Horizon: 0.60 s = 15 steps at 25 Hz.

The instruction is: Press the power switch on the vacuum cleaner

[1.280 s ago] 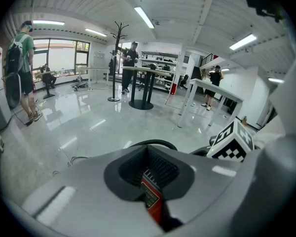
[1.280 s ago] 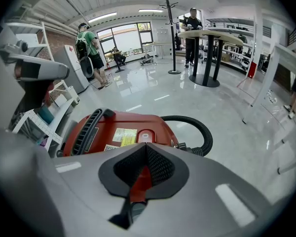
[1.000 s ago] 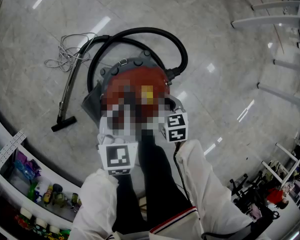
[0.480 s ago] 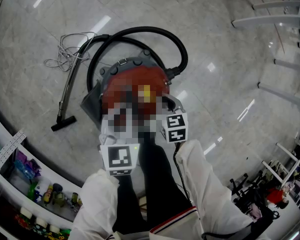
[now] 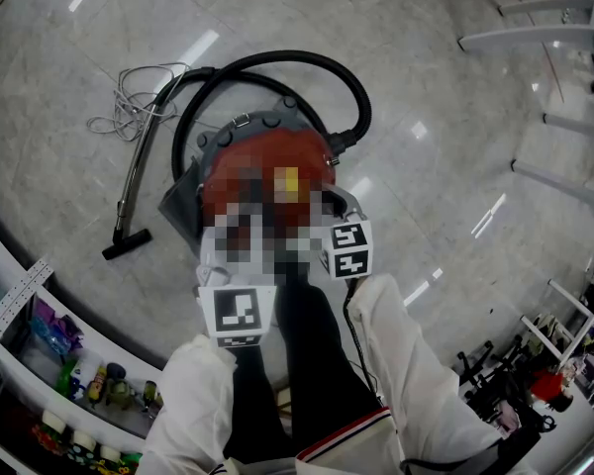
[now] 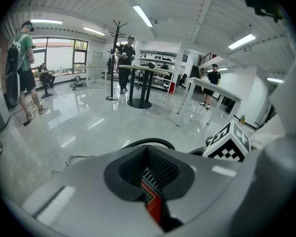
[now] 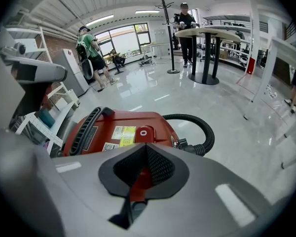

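A red canister vacuum cleaner (image 5: 277,161) lies on the floor in front of the person, partly under a mosaic patch. In the right gripper view its red top (image 7: 119,130) shows a black carry handle (image 7: 84,127), a yellow label (image 7: 123,132) and a round red button (image 7: 143,132) with a white ring. My right gripper (image 7: 147,168) hovers just short of that button, jaws shut and empty. My left gripper (image 6: 149,174) is also shut with nothing held; a strip of the red body (image 6: 153,206) shows beneath it. Both marker cubes (image 5: 240,315) (image 5: 348,250) sit over the vacuum's near end.
The black hose (image 5: 307,65) loops behind the vacuum to a metal wand (image 5: 139,166) and floor nozzle (image 5: 126,244), beside a coiled cable (image 5: 129,102). White shelves (image 5: 69,384) hold goods at lower left. Table legs (image 5: 544,38) stand at right. People stand far off (image 7: 91,53).
The left gripper's marker cube has shifted slightly to the right. The right gripper and the vacuum show no visible change.
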Tool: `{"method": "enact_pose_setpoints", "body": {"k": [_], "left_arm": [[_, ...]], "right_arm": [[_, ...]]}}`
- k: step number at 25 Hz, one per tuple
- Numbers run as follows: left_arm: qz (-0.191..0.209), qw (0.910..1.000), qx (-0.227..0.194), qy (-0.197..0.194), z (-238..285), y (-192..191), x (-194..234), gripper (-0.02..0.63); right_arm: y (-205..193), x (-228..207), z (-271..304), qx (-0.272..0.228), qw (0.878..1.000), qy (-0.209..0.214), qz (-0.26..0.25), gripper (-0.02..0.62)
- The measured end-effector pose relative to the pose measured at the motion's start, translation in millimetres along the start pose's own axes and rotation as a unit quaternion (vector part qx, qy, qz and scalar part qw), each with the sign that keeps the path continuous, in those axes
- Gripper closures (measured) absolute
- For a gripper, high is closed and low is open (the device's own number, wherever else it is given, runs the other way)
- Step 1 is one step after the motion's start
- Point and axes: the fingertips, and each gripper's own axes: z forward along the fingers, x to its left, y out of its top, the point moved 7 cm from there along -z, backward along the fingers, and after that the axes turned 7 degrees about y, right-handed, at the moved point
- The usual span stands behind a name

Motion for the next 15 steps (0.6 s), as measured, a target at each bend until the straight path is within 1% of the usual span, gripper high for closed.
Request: {"method": "enact_pose_setpoints", "body": {"k": [5, 8, 15], "left_arm": [[0.0, 1.0, -0.004, 0.002, -6, 0, 1, 0.606], [0.001, 0.9999, -0.008, 0.008, -12, -2, 5, 0.606], [0.003, 0.9998, -0.015, 0.012, -31, -5, 11, 0.606]], "right_arm": [[-1, -3, 1, 0.002, 1.0, -0.004, 0.018, 0.592], [0, -1, 0, 0.011, 1.0, -0.011, 0.023, 0.594], [-6, 18, -8, 0.02, 0.999, -0.009, 0.025, 0.594]]}}
